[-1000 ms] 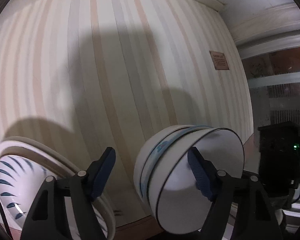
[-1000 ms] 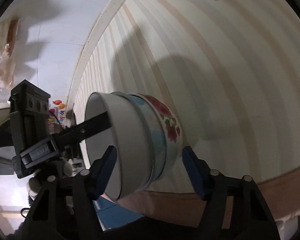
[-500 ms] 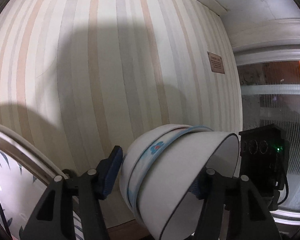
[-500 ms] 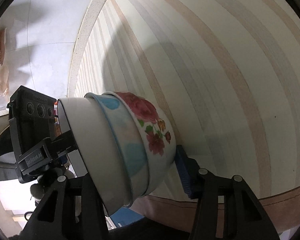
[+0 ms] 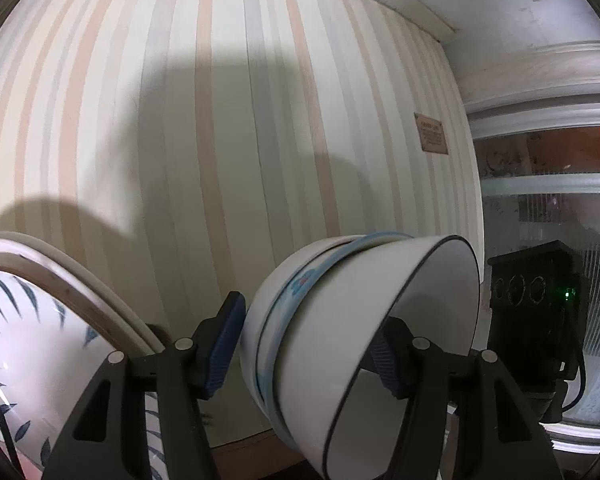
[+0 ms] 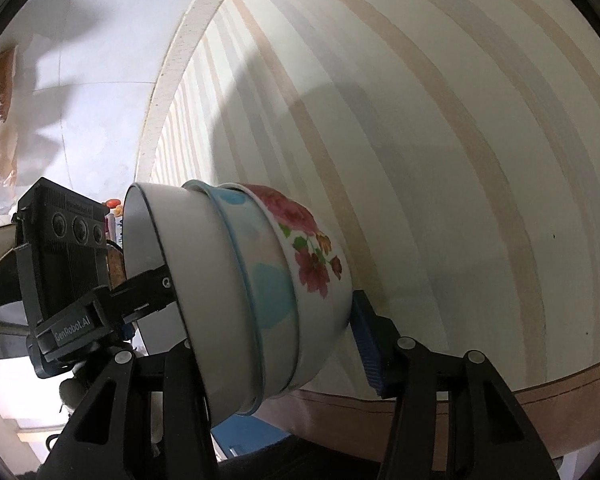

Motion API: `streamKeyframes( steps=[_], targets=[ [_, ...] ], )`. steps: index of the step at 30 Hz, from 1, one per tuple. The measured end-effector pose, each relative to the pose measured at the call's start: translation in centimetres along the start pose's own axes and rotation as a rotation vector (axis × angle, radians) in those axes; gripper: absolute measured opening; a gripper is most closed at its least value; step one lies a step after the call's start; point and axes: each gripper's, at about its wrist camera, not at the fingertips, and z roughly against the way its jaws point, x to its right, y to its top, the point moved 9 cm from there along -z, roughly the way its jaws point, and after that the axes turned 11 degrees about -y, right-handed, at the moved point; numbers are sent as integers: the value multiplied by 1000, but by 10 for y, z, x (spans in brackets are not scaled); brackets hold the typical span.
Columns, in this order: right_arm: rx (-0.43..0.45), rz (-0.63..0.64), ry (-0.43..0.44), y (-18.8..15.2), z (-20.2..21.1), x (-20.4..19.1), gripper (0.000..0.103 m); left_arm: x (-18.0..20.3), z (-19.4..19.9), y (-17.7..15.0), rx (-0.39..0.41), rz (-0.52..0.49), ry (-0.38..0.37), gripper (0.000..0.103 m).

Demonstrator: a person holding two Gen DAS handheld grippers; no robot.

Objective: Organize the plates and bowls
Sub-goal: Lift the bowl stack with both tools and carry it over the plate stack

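Observation:
A nested stack of three bowls (image 5: 364,344) is held in the air, tipped on its side: a white black-rimmed bowl inside, a blue-patterned one, and a flowered one outermost (image 6: 312,256). My left gripper (image 5: 312,352) is shut across the stack from one side, one pad (image 5: 224,344) on the outer bowl's base and the other inside the white bowl. My right gripper (image 6: 260,344) is shut on the same stack (image 6: 228,292), its right pad (image 6: 366,344) on the flowered bowl's base. A leaf-patterned plate (image 5: 32,360) with others behind it shows at lower left.
A striped wall (image 5: 220,140) with a brown baseboard (image 6: 500,396) fills both views. A small plaque (image 5: 431,133) hangs on it. A window (image 5: 548,208) lies to the right. The other gripper's black body shows in each view (image 5: 540,312) (image 6: 60,272).
The bowl stack went from loosely between the open fingers to clamped by both grippers, and both views have tilted and shifted along the wall.

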Motion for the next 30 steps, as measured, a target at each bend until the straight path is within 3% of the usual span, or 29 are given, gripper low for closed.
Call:
streamKeyframes(
  steps=[14,22,30],
  targets=[
    [-1,136,6,6,6,-63,53,-18,72,4,129,33,11,56],
    [-78,258,26,-8,-22,-125,53,-64,126,-12,236,134,41,56],
    [-170,380,21,-33,-63,-171,53,-110,153,-35,312,238,64,56]
  ],
)
